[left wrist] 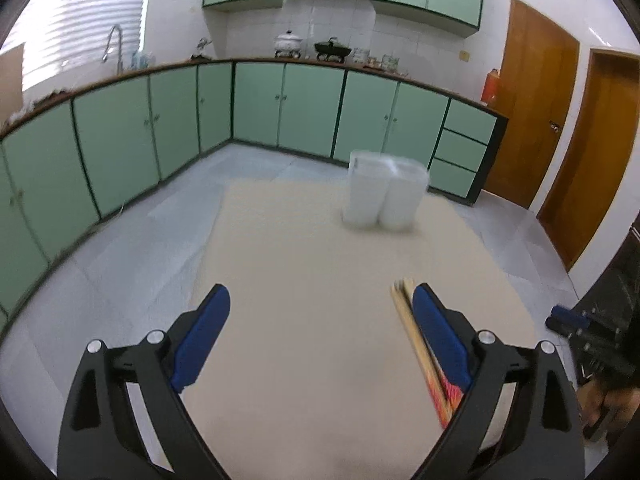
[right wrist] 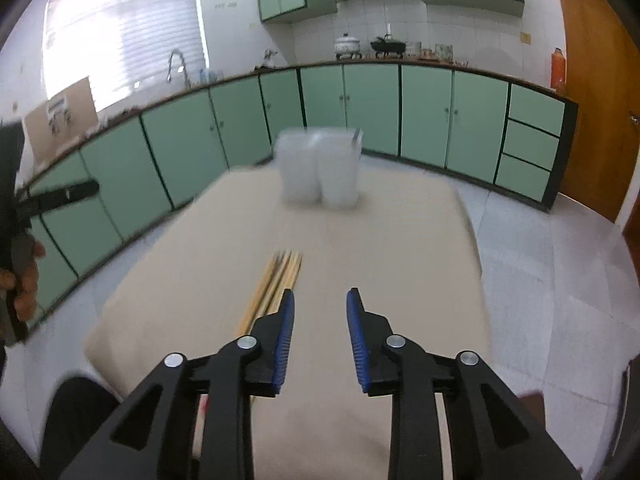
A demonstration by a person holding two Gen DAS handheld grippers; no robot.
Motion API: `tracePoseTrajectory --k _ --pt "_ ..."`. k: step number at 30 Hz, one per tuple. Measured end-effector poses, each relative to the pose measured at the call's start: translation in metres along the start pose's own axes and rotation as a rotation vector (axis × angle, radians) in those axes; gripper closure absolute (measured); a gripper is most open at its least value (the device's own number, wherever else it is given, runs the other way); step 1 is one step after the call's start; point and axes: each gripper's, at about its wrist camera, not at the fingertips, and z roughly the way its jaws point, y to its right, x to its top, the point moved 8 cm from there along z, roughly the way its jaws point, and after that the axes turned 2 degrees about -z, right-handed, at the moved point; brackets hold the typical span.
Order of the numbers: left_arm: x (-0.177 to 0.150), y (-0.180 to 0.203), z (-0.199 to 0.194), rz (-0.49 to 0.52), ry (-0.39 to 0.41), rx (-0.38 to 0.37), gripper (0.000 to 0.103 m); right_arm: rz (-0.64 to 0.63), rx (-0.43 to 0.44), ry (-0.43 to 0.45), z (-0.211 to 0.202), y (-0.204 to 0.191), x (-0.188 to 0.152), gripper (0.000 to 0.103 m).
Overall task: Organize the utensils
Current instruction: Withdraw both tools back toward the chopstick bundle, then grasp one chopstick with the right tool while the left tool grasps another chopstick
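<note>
A bundle of wooden chopsticks (left wrist: 416, 344) with red patterned ends lies on the beige table (left wrist: 300, 240), close against the inner side of my left gripper's right finger. My left gripper (left wrist: 320, 296) stands wide open and its pads press on nothing. In the right wrist view the chopsticks (right wrist: 276, 280) lie just left of my right gripper (right wrist: 320, 300), partly hidden under its left finger. That gripper is open by a narrow gap with nothing in it. A white two-compartment holder (left wrist: 384, 192) (right wrist: 320, 168) stands at the table's far end, with a metal utensil tip (right wrist: 356, 136) showing in its right compartment.
Green kitchen cabinets (left wrist: 256, 108) run along the far and left walls, with wooden doors (left wrist: 532, 100) on the right. The floor (left wrist: 120, 264) around the table is grey tile. A hand (right wrist: 24, 280) holding the left gripper (right wrist: 60, 196) shows at the left edge of the right wrist view.
</note>
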Motion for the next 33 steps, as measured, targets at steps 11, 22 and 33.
tracePoseTrajectory --k 11,22,33 --pt "-0.124 0.004 0.003 -0.021 -0.126 -0.019 0.013 -0.092 0.059 -0.133 0.043 -0.061 -0.087 0.076" --pt "-0.151 0.042 0.026 0.059 -0.181 -0.049 0.013 -0.039 0.040 -0.116 0.046 -0.025 -0.089 0.081" --pt "-0.180 0.071 0.047 0.141 -0.230 -0.058 0.013 -0.086 0.111 -0.106 0.055 -0.032 -0.088 0.081"
